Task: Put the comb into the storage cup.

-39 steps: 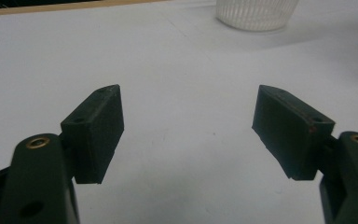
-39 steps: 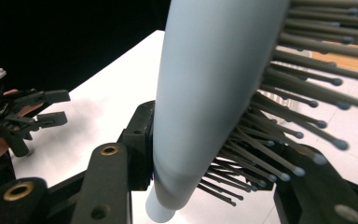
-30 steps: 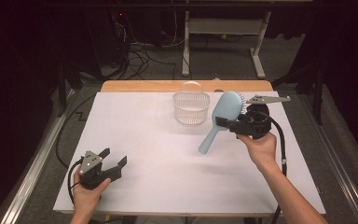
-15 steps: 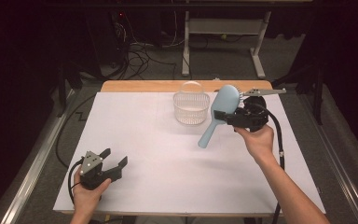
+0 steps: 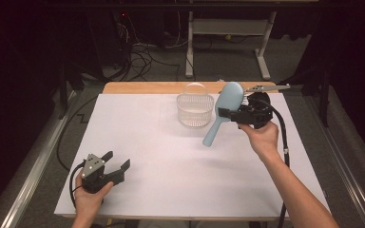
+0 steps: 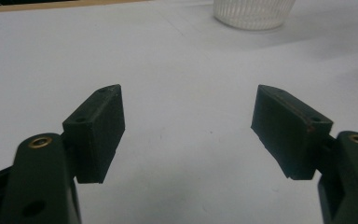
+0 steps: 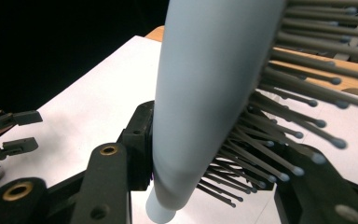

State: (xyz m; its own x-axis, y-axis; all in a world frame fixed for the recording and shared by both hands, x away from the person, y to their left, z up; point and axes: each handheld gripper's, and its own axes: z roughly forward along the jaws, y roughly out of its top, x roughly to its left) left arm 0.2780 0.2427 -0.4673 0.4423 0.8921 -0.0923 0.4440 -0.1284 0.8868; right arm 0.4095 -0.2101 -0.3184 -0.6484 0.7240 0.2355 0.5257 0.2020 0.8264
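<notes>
Currently, a light blue hairbrush (image 5: 224,110) is gripped at its head by the right claw (image 5: 229,114), lifted off the tabletop (image 5: 171,156) with the handle slanting down and away from the jaws. Just beyond that claw, a clear ribbed basket (image 5: 195,109) is seen, while the left claw (image 5: 116,162) is kept wide apart, nothing between its pads, well apart from the brush

Right tongs (image 5: 229,115) clamp pale blue hairbrush (image 5: 224,108) at head, lifted over far right of white-covered desk (image 5: 171,156), handle slanting down toward person; clear ribbed basket (image 5: 195,109) just beside brush, left of it; left tongs (image 5: 116,165) rest near front left corner, jaws apart, nothing between
</notes>
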